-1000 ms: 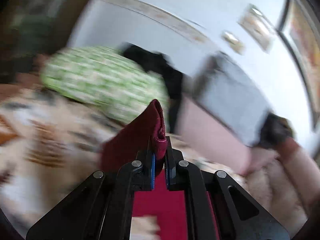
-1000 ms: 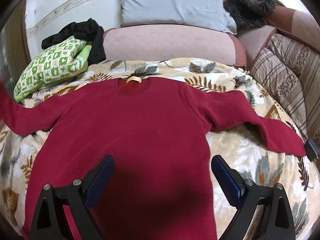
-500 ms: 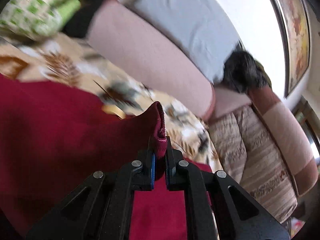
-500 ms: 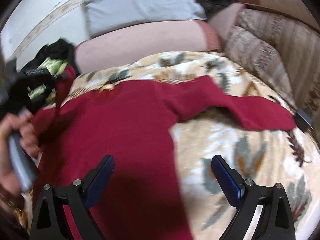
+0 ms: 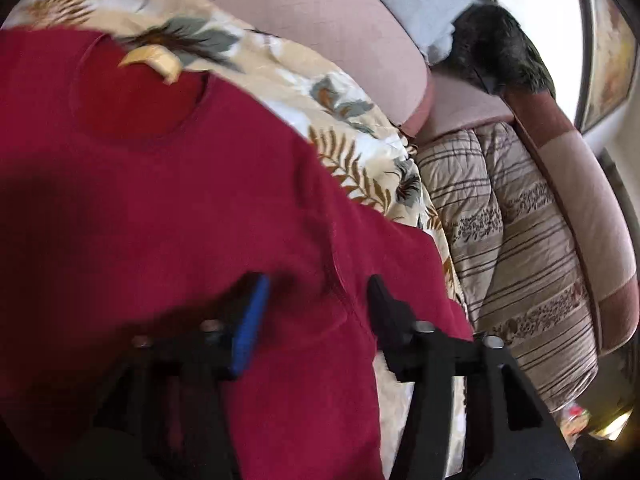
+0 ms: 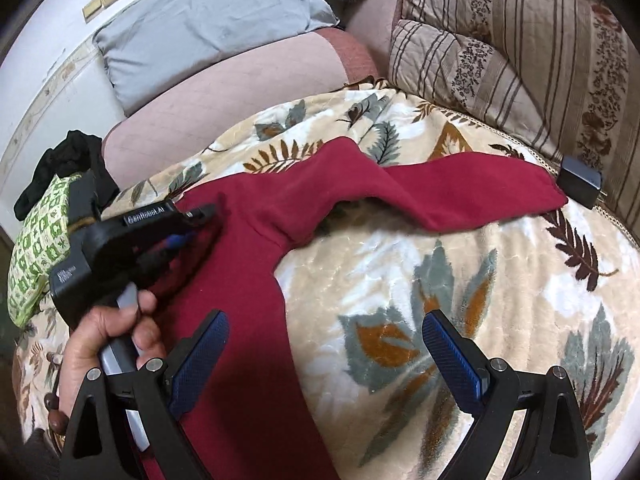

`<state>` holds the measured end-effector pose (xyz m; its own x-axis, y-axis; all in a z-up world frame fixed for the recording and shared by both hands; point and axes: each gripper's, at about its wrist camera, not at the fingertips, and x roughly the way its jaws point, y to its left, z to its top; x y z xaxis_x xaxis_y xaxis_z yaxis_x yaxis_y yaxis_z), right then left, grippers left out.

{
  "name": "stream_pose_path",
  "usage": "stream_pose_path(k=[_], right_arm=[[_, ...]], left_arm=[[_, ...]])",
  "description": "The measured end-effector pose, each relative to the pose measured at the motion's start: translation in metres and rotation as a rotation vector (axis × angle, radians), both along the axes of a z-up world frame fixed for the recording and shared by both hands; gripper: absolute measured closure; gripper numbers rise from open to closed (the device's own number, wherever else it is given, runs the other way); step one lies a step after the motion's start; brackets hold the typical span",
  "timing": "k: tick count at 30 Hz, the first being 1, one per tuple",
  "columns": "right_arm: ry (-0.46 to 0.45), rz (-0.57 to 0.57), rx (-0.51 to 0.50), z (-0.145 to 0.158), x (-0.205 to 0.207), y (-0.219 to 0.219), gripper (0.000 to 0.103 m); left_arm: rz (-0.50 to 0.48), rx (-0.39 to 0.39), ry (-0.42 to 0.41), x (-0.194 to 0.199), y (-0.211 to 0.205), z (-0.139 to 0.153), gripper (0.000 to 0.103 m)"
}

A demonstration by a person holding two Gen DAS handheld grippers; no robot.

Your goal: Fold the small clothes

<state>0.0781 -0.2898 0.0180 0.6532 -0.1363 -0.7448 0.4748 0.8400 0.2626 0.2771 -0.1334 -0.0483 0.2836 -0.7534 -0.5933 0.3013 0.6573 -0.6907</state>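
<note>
Bedding and cushions on a sofa

A leaf-print blanket (image 6: 460, 292) covers the seat; a grey pillow (image 6: 200, 28), striped quilt (image 6: 520, 52), green-checked cushion (image 6: 38, 240) and black charger (image 6: 580, 182) surround it.

**Both grippers open, left one just let go**

The left gripper (image 5: 316, 304) points downward, its jaws having just been opening, nothing clamped between them. A hand (image 6: 108, 332) grasps its handle. The right gripper (image 6: 324, 352) hangs tilted down, jaws spread wide.
</note>
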Motion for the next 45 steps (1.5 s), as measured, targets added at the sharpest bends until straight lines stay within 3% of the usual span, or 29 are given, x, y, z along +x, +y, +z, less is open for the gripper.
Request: stream_pose_path(k=[4,6,8,10,13,15,16,17,18,20,22,26,30,33,35,37,39,42,45], right_arm=[[-0.003,-0.001,-0.012,0.002,-0.001,0.002,0.007],[-0.004,0.003,-0.021,0.002,0.0,0.003,0.007],[-0.009,0.012,-0.03,0.003,0.0,0.005,0.007],[-0.024,0.028,-0.053,0.007,0.0,0.009,0.007],[-0.039,0.069,-0.115,0.013,0.004,0.023,0.007],[-0.043,0.106,-0.153,0.014,0.009,0.033,0.007],[-0.043,0.127,-0.18,0.015,0.011,0.039,0.007],[-0.046,0.147,-0.204,0.016,0.015,0.045,0.007],[-0.057,0.165,-0.229,0.017,0.019,0.051,0.007],[-0.095,0.176,-0.27,0.024,0.028,0.058,0.007],[-0.141,0.18,-0.291,0.037,0.045,0.066,0.007],[-0.205,0.239,-0.282,0.052,0.094,0.086,0.007],[-0.193,0.373,-0.197,0.027,0.156,0.106,0.007],[-0.051,0.442,-0.125,-0.02,0.186,0.108,0.018],[0.098,0.397,-0.031,-0.063,0.199,0.087,0.023],[0.042,0.396,-0.031,-0.062,0.196,0.076,0.032],[0.06,0.394,-0.055,-0.059,0.194,0.075,0.039],[0.041,0.406,-0.093,-0.05,0.18,0.081,0.04],[-0.03,0.398,-0.216,-0.024,0.15,0.083,0.038]], left_arm=[[-0.011,-0.031,-0.022,-0.023,0.037,0.018,0.05],[0.028,-0.01,-0.072,-0.034,0.067,0.032,0.05],[0.174,0.062,-0.165,-0.039,0.111,0.05,0.05],[0.36,0.077,-0.209,-0.037,0.155,0.06,0.05],[0.573,0.026,-0.182,-0.02,0.214,0.052,0.05],[0.618,0.029,-0.116,-0.004,0.23,0.031,0.05],[0.64,0.039,-0.002,0.009,0.238,0.006,0.054],[0.66,0.02,0.061,0.013,0.246,-0.01,0.064],[0.677,0.007,0.057,0.012,0.249,-0.012,0.068],[0.671,-0.013,0.081,0.017,0.251,-0.006,0.068],[0.668,-0.082,0.061,0.017,0.253,0.0,0.066],[0.687,-0.179,0.046,0.026,0.26,-0.006,0.055],[0.668,-0.226,0.078,0.041,0.26,-0.01,0.049],[0.64,-0.197,0.073,0.047,0.255,-0.01,0.045],[0.639,-0.196,0.067,0.047,0.254,-0.012,0.045],[0.64,-0.183,0.055,0.045,0.255,-0.011,0.045],[0.632,-0.163,0.04,0.043,0.253,-0.01,0.045],[0.647,-0.114,0.027,0.033,0.248,0.002,0.045],[0.599,-0.123,0.01,0.013,0.233,0.017,0.044]])
